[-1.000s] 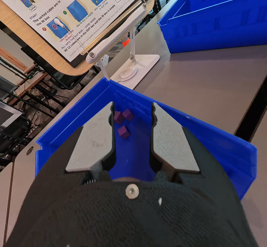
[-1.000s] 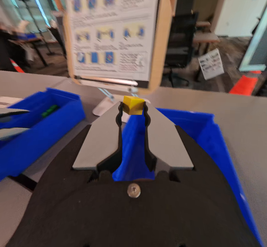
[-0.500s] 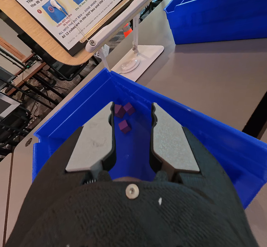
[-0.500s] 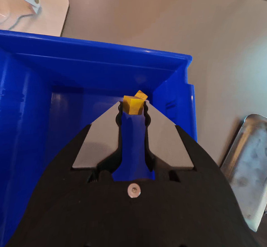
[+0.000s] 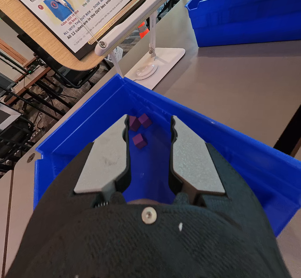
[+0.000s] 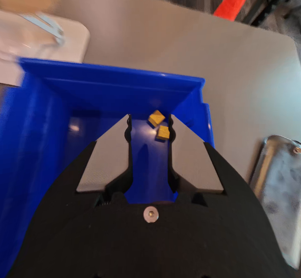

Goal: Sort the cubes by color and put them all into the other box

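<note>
In the left wrist view my left gripper is open and holds nothing, hovering over a blue box. Three purple cubes lie on that box's floor near its far corner, below the open jaws. In the right wrist view my right gripper is open over the other blue box. Two yellow cubes lie on the floor near its far right corner, one against the back wall. Neither is gripped.
A white stand base holding an instruction board stands behind the left box. The other blue box shows at the upper right of the left wrist view. A shiny metal plate lies right of the right box. An orange cone stands beyond the table.
My right gripper carried a yellow cube into the box, tilted down, then opened; the cube dropped beside the other yellow cube. My left gripper stayed open, shifting slightly over the purple cubes.
</note>
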{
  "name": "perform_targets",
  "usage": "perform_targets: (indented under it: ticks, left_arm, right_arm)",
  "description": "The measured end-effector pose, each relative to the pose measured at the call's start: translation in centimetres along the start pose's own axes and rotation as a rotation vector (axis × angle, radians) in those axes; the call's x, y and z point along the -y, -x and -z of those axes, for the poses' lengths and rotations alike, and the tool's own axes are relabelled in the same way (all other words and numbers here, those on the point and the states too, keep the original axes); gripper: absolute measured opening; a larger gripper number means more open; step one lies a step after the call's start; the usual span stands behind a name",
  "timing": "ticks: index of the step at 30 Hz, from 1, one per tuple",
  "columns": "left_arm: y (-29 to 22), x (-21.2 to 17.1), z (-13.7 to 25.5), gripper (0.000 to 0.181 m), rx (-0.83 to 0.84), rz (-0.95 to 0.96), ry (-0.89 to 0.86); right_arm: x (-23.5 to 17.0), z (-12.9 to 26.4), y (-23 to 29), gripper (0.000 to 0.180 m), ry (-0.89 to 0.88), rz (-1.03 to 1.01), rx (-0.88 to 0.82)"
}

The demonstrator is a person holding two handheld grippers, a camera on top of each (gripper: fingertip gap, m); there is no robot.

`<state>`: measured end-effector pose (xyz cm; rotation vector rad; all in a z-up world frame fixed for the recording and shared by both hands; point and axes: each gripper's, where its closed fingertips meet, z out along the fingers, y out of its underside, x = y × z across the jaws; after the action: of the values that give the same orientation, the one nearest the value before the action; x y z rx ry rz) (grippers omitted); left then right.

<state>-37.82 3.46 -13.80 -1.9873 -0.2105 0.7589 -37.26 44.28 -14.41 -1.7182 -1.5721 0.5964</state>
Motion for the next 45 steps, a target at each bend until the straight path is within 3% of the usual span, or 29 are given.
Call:
perform_targets:
  ticks: [5,8,11,14,18,24,30,33,39,42,45]
  left_arm:
    - [0.8,-0.3,0.1,0.050,0.027,0.035,0.008]
    - [1.5,-0.8,0.0,0.050,0.039,0.074,0.024]
    - [2.3,-1.3,0.1,0.050,0.058,0.111,0.035]
    - [2.8,-1.6,0.1,0.050,0.073,0.125,0.042]
    - [2.5,-1.7,0.0,0.050,0.067,0.113,0.052]
    - [2.3,-2.3,-0.4,0.049,0.075,0.086,0.086]
    - [2.1,-3.3,-0.5,0.044,0.037,0.109,0.131]
    - [0.2,-3.0,0.2,0.029,-0.105,0.084,0.150]
    - [-5.3,-4.4,3.1,0.031,-0.506,0.045,0.248]
    - [-6.4,-6.9,3.4,0.041,-0.542,-0.056,0.388]
    - [-6.8,-7.4,3.8,0.039,-0.559,-0.107,0.410]
  right_arm:
    - [6.2,8.4,9.6,0.040,-0.334,-0.017,0.274]
    - [7.0,12.3,16.6,0.039,-0.473,0.002,0.445]
    - [5.3,12.6,23.2,0.035,-0.549,0.022,0.596]
    - [2.2,9.0,26.3,0.033,-0.544,0.094,0.553]
    - [-0.2,6.2,27.0,0.033,-0.487,0.197,0.480]
    - [-1.6,4.7,28.0,0.035,-0.361,0.049,0.644]
    - [-2.3,4.2,28.7,0.037,-0.326,0.053,0.675]
    - [-2.3,4.3,29.0,0.037,-0.333,0.076,0.668]
    - [-2.3,4.7,29.6,0.037,-0.336,0.078,0.688]
    - [-2.3,4.8,29.9,0.037,-0.340,0.083,0.691]
    - [-2.1,5.1,30.1,0.036,-0.348,0.082,0.697]
